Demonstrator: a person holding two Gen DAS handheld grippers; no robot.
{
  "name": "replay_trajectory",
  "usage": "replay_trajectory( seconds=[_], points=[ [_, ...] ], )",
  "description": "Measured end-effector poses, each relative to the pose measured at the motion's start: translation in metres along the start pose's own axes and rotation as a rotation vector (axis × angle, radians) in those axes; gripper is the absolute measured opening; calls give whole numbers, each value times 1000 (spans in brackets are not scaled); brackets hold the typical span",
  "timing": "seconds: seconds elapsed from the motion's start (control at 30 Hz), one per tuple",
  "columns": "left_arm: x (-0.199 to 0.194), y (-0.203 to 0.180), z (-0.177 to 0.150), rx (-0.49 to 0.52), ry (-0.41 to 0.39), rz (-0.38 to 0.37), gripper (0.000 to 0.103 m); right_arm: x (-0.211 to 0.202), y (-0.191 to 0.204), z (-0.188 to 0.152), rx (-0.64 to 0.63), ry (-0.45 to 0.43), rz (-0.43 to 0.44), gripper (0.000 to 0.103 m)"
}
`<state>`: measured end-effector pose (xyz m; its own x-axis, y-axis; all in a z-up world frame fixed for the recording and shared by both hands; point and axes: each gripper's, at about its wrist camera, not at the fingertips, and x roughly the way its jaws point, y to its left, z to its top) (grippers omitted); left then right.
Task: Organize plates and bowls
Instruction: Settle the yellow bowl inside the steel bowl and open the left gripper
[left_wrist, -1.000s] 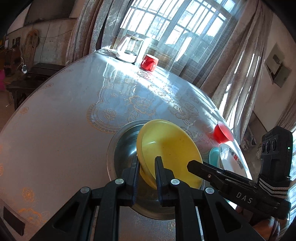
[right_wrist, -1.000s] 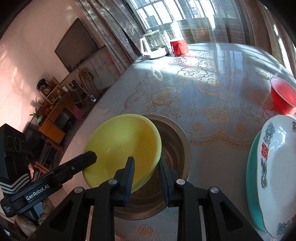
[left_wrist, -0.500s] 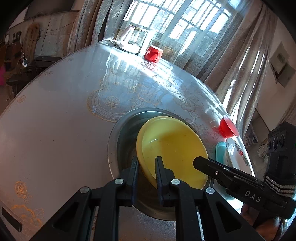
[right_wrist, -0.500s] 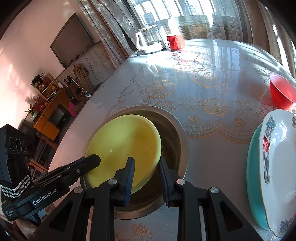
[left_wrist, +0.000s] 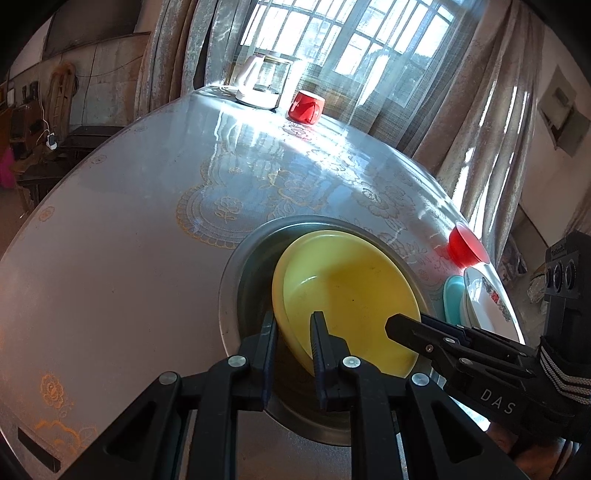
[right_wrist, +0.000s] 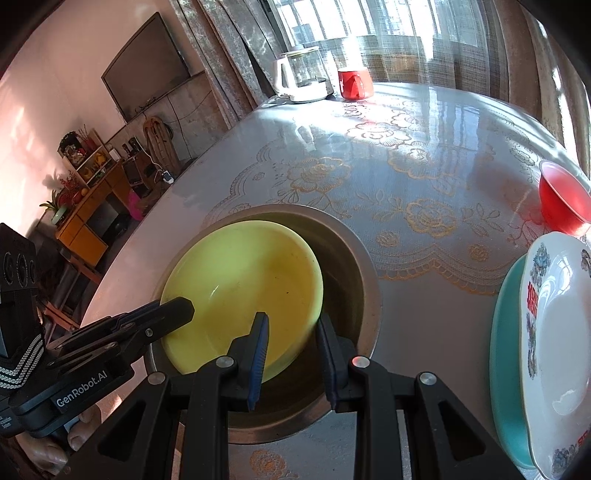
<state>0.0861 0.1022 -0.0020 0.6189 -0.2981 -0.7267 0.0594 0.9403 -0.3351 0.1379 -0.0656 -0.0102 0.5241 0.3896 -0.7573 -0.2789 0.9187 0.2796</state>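
Note:
A yellow bowl (left_wrist: 351, 291) lies inside a wide steel bowl (left_wrist: 236, 266) on the table. My left gripper (left_wrist: 293, 321) straddles the yellow bowl's near rim, its jaws a little apart around it. In the right wrist view the yellow bowl (right_wrist: 240, 280) sits in the steel bowl (right_wrist: 354, 258), and my right gripper (right_wrist: 291, 321) is open across the bowl's right rim. A white flowered plate (right_wrist: 554, 332) rests on a teal plate (right_wrist: 506, 332) at the right. A red bowl (right_wrist: 561, 199) stands beyond them.
A glass kettle (left_wrist: 262, 81) and a red mug (left_wrist: 304, 107) stand at the table's far edge by the window. The table (left_wrist: 110, 240) has a lace-patterned cover. The plate stack (left_wrist: 476, 295) and red bowl (left_wrist: 465, 247) lie near the right edge.
The yellow bowl has come down from a tilted, lifted pose into the steel bowl. Both grippers' jaws have widened around its rim, the right more clearly.

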Motion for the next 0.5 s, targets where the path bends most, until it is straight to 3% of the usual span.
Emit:
replay_trajectory(
  seconds=[0.5],
  points=[
    [-2, -3, -3, 25, -4, 20, 17, -2, 5, -2, -32, -5, -28, 27]
  ],
)
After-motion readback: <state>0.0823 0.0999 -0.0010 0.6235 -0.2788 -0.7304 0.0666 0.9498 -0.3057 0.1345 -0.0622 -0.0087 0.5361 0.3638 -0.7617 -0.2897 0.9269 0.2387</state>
